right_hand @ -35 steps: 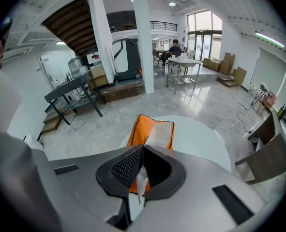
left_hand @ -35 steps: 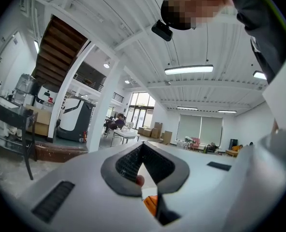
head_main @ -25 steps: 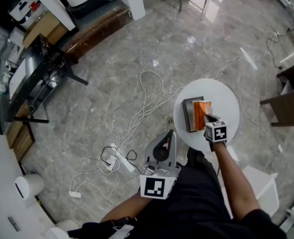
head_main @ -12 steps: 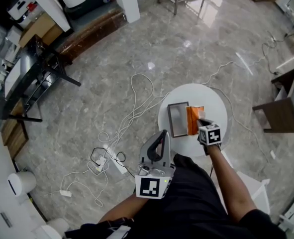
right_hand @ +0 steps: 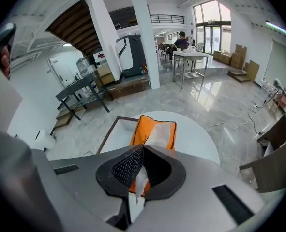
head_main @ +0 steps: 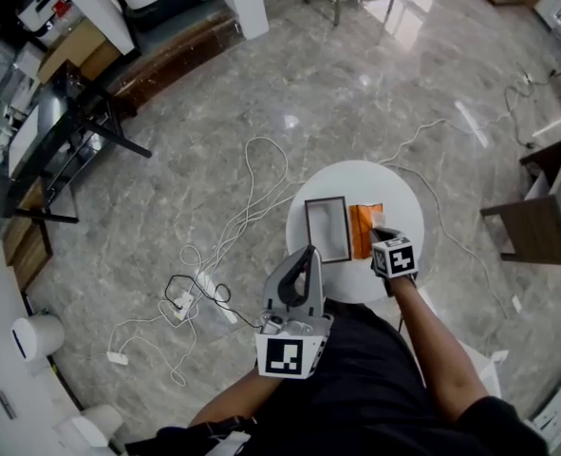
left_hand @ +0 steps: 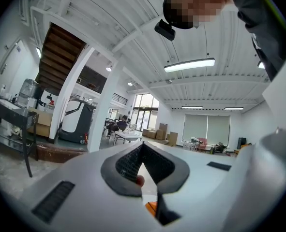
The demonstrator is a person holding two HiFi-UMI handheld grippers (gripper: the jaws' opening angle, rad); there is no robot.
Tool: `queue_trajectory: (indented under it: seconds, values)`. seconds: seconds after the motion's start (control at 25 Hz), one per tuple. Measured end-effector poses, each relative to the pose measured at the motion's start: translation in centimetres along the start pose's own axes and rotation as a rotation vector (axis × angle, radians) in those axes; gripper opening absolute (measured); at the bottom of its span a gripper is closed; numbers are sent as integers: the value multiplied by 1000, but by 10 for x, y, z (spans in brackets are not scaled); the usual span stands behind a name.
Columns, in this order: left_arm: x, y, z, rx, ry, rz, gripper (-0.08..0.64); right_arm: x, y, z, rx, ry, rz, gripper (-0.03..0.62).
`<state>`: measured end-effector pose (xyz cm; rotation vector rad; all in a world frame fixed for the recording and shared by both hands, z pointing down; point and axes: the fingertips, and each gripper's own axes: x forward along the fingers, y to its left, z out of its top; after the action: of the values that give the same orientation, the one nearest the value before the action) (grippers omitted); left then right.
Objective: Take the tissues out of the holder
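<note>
Where the head view looks down, your right gripper reaches over the round white table, its tip at the near end of the orange tissue pack. The pack lies flat on the table just beside the dark-framed holder, on the holder's right and outside it. Your left gripper hangs just off the table's near-left edge, touching neither pack nor holder, with loose cables on the floor beyond. In the left gripper view, its jaws stand together with nothing clamped, pointing level across the room. In the right gripper view, the jaws are pressed tight on a white tissue that runs up out of the pack's top. The holder's frame shows just left of the pack.
</note>
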<state>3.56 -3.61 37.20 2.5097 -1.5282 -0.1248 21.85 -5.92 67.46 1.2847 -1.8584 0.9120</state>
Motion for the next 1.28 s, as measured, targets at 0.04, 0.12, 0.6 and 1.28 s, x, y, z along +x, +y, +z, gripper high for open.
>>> queue_trajectory:
  seconds: [0.04,0.12,0.6,1.28]
  values:
    - [3,-3,-3,1,6,3,-1,1,-3,-1,-2,2,6,12]
    - [6,-10,-9,0,23,6,-2,3,-10,-10,14,20,8,12]
    - [16,-24,-11,37,32,45,0,15,-38,-28,49,57,11,12]
    - [15,-32,-20,59,61,103,-1,41,-71,-58,73,151,23,12]
